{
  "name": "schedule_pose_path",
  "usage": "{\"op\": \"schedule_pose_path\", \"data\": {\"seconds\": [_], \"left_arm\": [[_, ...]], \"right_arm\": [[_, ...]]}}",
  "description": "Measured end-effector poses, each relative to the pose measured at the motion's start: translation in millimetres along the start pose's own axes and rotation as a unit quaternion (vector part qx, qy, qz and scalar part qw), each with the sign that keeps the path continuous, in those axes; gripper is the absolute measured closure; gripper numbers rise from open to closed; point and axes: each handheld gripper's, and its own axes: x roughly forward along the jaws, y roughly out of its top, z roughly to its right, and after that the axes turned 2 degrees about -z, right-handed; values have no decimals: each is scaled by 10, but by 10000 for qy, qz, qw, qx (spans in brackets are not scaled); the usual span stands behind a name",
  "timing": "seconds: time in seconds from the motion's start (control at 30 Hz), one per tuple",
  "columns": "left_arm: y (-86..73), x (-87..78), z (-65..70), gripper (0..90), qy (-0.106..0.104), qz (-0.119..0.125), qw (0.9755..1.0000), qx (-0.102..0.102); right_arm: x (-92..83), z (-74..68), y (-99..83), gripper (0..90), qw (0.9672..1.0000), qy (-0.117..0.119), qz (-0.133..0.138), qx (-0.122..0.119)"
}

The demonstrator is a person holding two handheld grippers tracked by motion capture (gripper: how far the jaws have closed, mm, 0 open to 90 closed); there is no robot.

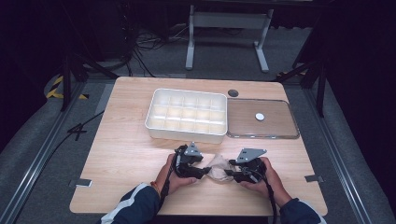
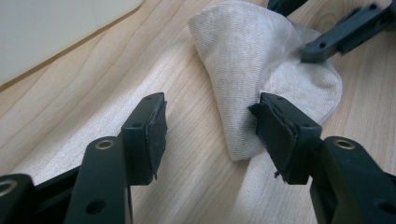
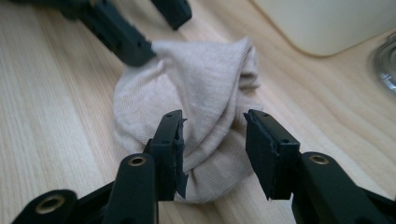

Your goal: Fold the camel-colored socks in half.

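Note:
A crumpled beige sock (image 1: 217,167) lies on the wooden table near its front edge, between my two grippers. My left gripper (image 1: 205,172) points at it from the left. In the left gripper view, that gripper (image 2: 210,126) stands open and the sock (image 2: 252,60) hangs by its right pad without being pinched. My right gripper (image 1: 229,174) comes in from the right. Seen in the right gripper view, the right gripper (image 3: 214,140) straddles a twisted fold of the sock (image 3: 196,84); a gap shows at the right pad, so it is open.
A white tray (image 1: 187,133) divided into several compartments stands behind the sock. To its right lies a clear lid (image 1: 280,126) with a small white disc (image 1: 259,116) on it. A dark round hole (image 1: 233,93) sits near the table's back edge.

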Motion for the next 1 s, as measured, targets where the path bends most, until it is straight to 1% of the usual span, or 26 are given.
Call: {"op": "schedule_pose_path", "data": {"seconds": [0.03, 0.1, 0.13, 0.17, 0.2, 0.23, 0.27, 0.3, 0.37, 0.4, 0.43, 0.47, 0.53, 0.57, 0.6, 0.63, 0.67, 0.73, 0.77, 0.8, 0.83, 0.87, 0.97, 1.0], "left_arm": [[-1, -1, 1, 437, 17, -5, 10000, 33], [-4, 0, 7, 448, 11, -12, 10000, 63], [-5, -1, 6, 458, 17, -23, 9999, 99], [-8, 1, 11, 461, 28, -8, 9999, 112], [-7, 2, 9, 463, 32, -3, 9999, 137], [-7, 0, 8, 464, 30, -14, 9999, 127], [-8, 0, 10, 464, 14, -14, 9999, 101], [-9, 2, 10, 464, 4, 10, 10000, 75], [-6, -15, -6, 461, -15, -42, 10000, 51], [-3, -21, -15, 454, -48, -40, 10000, 37], [-1, -38, -25, 443, -27, -35, 10000, -21], [-1, -53, -37, 435, -14, -38, 10000, -46], [0, -95, -67, 436, -43, 39, 9998, -185], [0, -104, -77, 438, -35, 55, 9998, -165], [-5, -105, -81, 438, -58, 60, 9998, -187], [-8, -95, -81, 439, -155, 31, 9997, -209], [-8, -80, -69, 441, -200, -15, 9996, -220], [0, -43, -35, 447, -278, -76, 9995, -159], [7, -27, -17, 452, -347, -73, 9993, -148], [18, -13, -3, 465, -343, -100, 9993, -79], [21, -7, 3, 479, -324, -102, 9994, -58], [25, -2, 10, 485, -336, -114, 9993, -88], [39, 7, 26, 516, -261, -161, 9995, 31], [41, 10, 40, 527, -257, -178, 9995, 34]], "right_arm": [[-31, 1, 8, 605, 9999, -60, 82, 26], [-100, -15, 32, 690, 9994, -168, 308, 7], [-118, -28, 43, 728, 9990, -182, 395, -32], [-126, -47, 52, 751, 9988, -170, 456, -83], [-126, -82, 64, 776, 9984, -206, 497, -160], [-121, -108, 75, 792, 9984, -195, 494, -209], [-95, -130, 86, 803, 9986, -158, 420, -267], [-70, -139, 89, 807, 9989, -150, 336, -297], [12, -152, 78, 810, 9991, -188, 102, -357], [54, -152, 64, 812, 9992, -220, 1, -340], [92, -152, 50, 815, 9993, -204, -42, -313], [99, -142, 53, 815, 9994, -181, -28, -285], [102, -141, 63, 815, 9993, -169, -75, -312], [104, -140, 63, 815, 9993, -172, -75, -315], [105, -137, 61, 815, 9994, -160, -72, -308], [108, -133, 60, 816, 9994, -149, -65, -307], [111, -129, 60, 816, 9994, -151, -60, -310], [115, -130, 59, 817, 9995, -162, -42, -279], [117, -131, 58, 816, 9994, -161, -37, -304], [117, -132, 58, 816, 9994, -162, -37, -311], [117, -131, 57, 817, 9994, -160, -35, -309], [117, -130, 56, 817, 9994, -158, -30, -310], [120, -128, 56, 818, 9994, -147, -16, -309], [122, -130, 57, 819, 9994, -150, -18, -315]]}}
